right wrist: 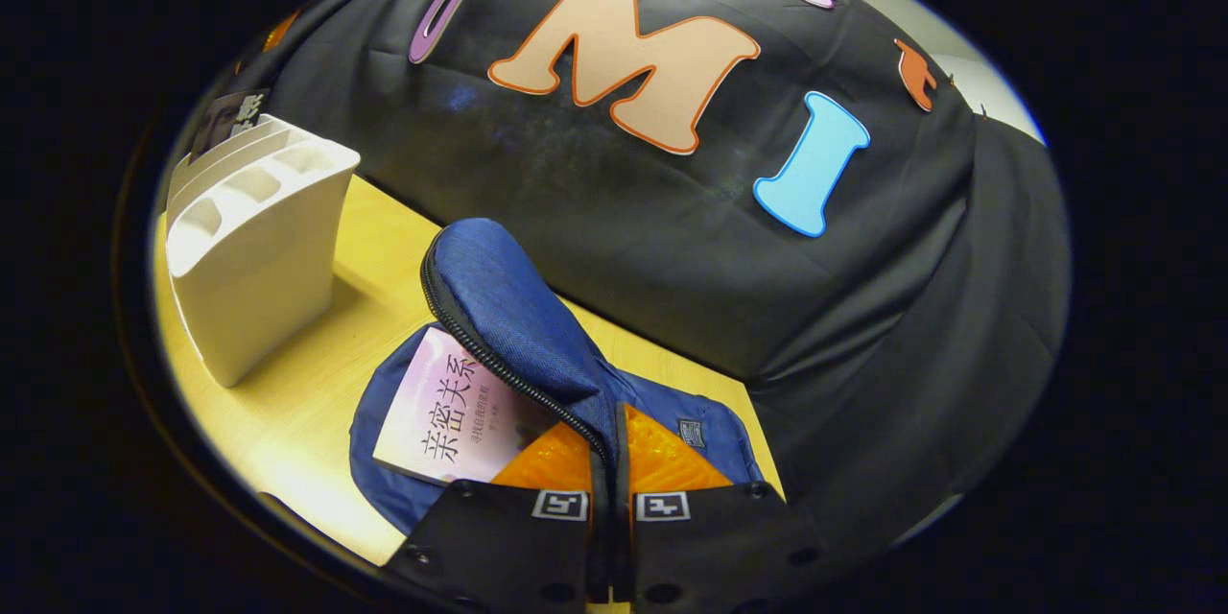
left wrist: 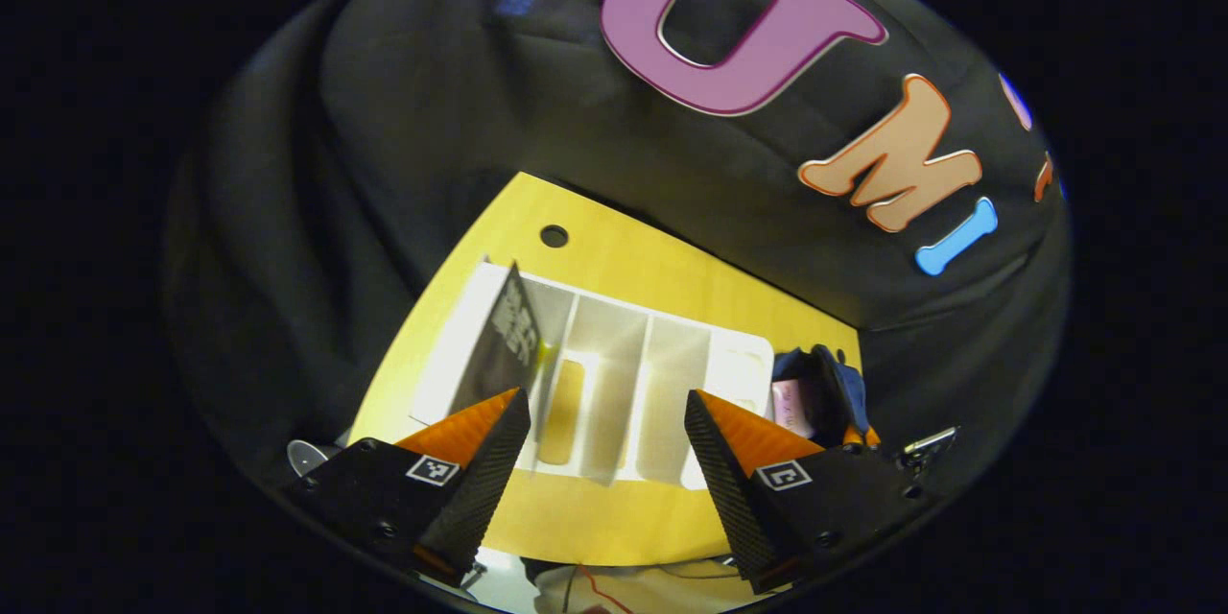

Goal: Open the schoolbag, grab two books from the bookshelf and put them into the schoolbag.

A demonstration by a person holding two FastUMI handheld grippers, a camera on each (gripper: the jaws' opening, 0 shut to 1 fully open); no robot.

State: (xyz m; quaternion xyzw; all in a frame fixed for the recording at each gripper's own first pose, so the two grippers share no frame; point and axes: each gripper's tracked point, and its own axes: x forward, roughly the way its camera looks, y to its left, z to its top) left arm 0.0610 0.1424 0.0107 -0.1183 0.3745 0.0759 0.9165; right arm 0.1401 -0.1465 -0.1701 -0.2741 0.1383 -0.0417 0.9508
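Observation:
A white bookshelf (left wrist: 672,345) with several slots stands on the yellow table (left wrist: 614,259). One dark book (left wrist: 508,336) leans upright in its end slot. My left gripper (left wrist: 606,417) hovers open above the shelf's middle slots, holding nothing. The blue schoolbag (right wrist: 518,307) lies open on the table to the right of the shelf (right wrist: 259,249). A pink book (right wrist: 451,413) lies inside it. My right gripper (right wrist: 611,432) is shut on the bag's zippered flap and holds it raised. The bag (left wrist: 835,384) and pink book (left wrist: 789,403) also appear at the right of the left gripper view.
The black cloth wall runs close behind the table and the bag. A round hole (left wrist: 554,235) sits in the tabletop near the shelf's far corner. Bare yellow table (right wrist: 384,249) lies between shelf and bag.

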